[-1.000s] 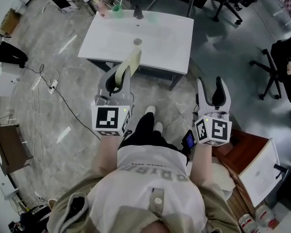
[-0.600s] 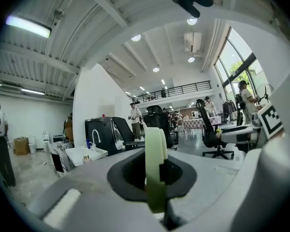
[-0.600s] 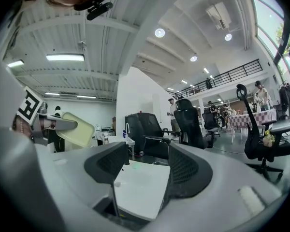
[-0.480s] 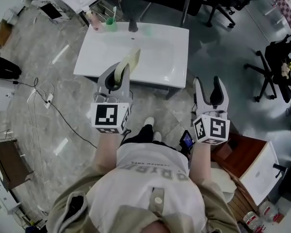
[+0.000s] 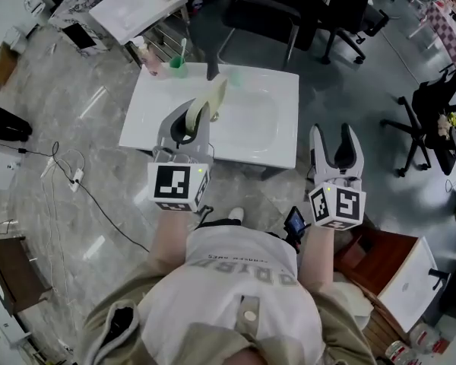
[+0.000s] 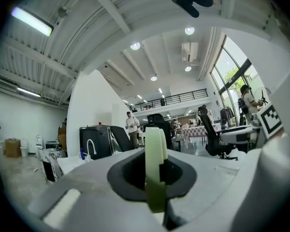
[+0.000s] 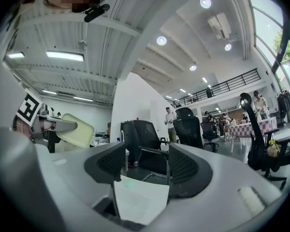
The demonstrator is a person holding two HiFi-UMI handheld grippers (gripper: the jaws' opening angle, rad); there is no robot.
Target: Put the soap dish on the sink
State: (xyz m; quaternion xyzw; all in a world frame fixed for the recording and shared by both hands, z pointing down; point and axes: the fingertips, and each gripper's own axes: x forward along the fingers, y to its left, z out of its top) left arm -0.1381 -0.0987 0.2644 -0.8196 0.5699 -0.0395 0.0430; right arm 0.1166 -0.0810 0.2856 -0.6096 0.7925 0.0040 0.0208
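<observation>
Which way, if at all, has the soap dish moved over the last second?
Yes: the soap dish has moved forward over the sink, from its near edge toward the faucet.

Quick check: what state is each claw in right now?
Left claw: closed on the soap dish.
Right claw: open, nothing between its jaws.

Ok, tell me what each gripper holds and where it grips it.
The left gripper pinches the soap dish by its near end, with the dish standing on edge. The right gripper is open and holds nothing.
</observation>
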